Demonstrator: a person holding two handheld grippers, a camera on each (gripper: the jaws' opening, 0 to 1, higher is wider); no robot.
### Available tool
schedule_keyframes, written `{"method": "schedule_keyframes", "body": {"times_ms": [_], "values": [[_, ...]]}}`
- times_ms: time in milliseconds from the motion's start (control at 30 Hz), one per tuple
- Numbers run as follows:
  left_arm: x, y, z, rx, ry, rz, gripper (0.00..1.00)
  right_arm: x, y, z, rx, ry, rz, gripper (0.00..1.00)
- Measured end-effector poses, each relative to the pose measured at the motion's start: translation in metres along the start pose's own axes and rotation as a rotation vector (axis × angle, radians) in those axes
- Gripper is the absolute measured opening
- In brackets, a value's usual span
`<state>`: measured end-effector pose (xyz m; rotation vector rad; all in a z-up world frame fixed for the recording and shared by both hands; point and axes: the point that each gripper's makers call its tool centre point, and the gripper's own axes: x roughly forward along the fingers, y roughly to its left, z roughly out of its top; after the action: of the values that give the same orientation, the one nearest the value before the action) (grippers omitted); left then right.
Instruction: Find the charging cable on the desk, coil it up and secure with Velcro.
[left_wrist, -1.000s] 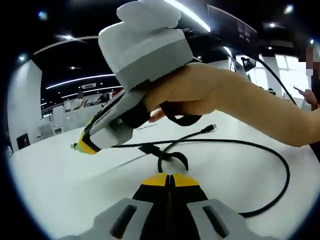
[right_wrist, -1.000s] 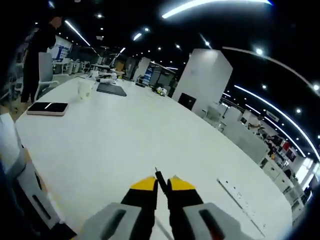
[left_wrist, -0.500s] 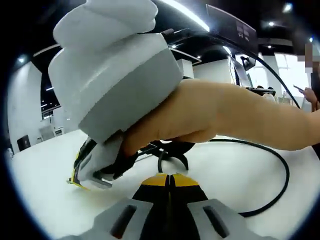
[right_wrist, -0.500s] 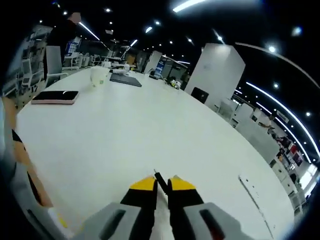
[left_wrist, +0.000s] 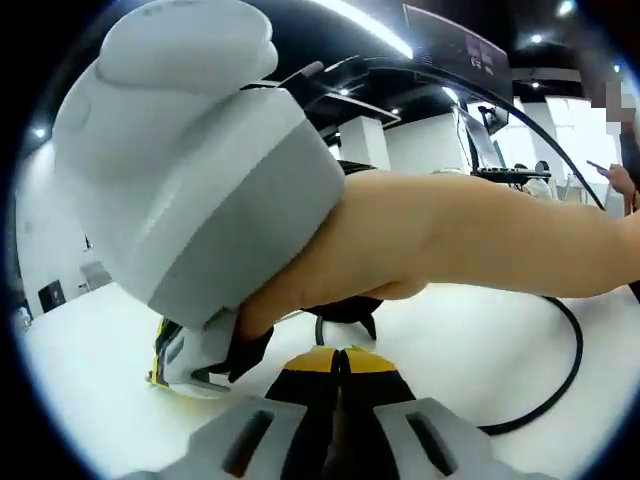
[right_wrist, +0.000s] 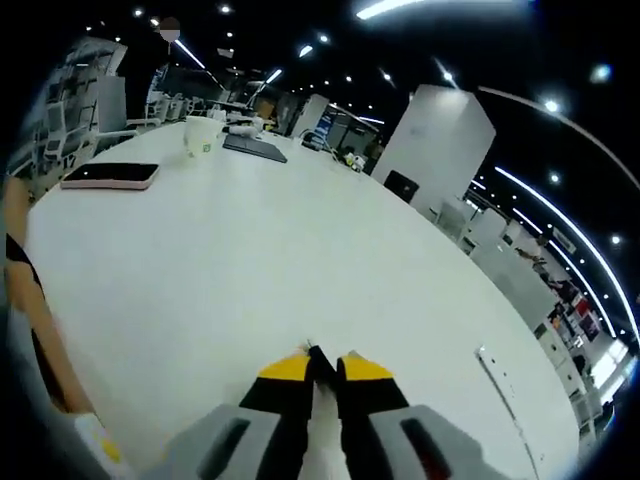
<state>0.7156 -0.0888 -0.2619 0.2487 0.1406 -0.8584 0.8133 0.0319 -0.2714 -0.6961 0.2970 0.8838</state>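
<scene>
My left gripper (left_wrist: 338, 358) has its yellow-tipped black jaws pressed together, and I can't make out whether anything is pinched between them. Just ahead of those tips lies the thin black charging cable (left_wrist: 572, 345), which loops off to the right of the jaws over the glossy white desk (left_wrist: 90, 400) and curves back toward the bottom edge. A dark strap-like piece (left_wrist: 345, 312) sits right above the tips, partly under the hand; can't tell for sure if it's the Velcro.

Crossing in front of my left jaws, very close, is the right gripper (left_wrist: 190, 370), with its big grey-and-white plastic body up left and a bare hand (left_wrist: 400, 250) wrapped round the handle. Its yellow-and-black tips point down at the desk, just left of my left jaws.

In the right gripper view, the right gripper (right_wrist: 322, 366) jaws stand nearly together, clamped on a thin black end of the cable (right_wrist: 317, 354) that pokes up between the tips. Well ahead and to the left of them: a flat dark phone with a pink edge (right_wrist: 108, 176), a white paper cup (right_wrist: 202, 136) and a dark flat laptop or pad (right_wrist: 254, 148). To the right of the tips, a long white power strip (right_wrist: 510, 392) lies on the desk.
</scene>
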Motion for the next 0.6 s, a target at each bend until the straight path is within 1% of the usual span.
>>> {"method": "schedule_keyframes", "body": {"times_ms": [267, 367, 400, 533, 600], "values": [[0.001, 0.0, -0.001, -0.004, 0.0, 0.0, 0.02, 0.001, -0.002, 0.0, 0.033, -0.007, 0.007, 0.14], [0.001, 0.0, -0.001, -0.005, 0.0, 0.0, 0.02, -0.001, -0.006, 0.001, 0.047, -0.012, 0.003, 0.23], [0.001, 0.0, -0.001, -0.005, 0.0, 0.0, 0.02, -0.002, -0.006, 0.001, 0.051, -0.015, 0.003, 0.24], [0.001, 0.0, -0.001, -0.006, 0.0, 0.0, 0.02, -0.012, -0.016, 0.006, 0.062, -0.037, -0.014, 0.23], [0.001, 0.0, -0.001, -0.006, -0.001, 0.0, 0.02, -0.027, -0.029, 0.013, 0.095, -0.078, -0.042, 0.25]]}}
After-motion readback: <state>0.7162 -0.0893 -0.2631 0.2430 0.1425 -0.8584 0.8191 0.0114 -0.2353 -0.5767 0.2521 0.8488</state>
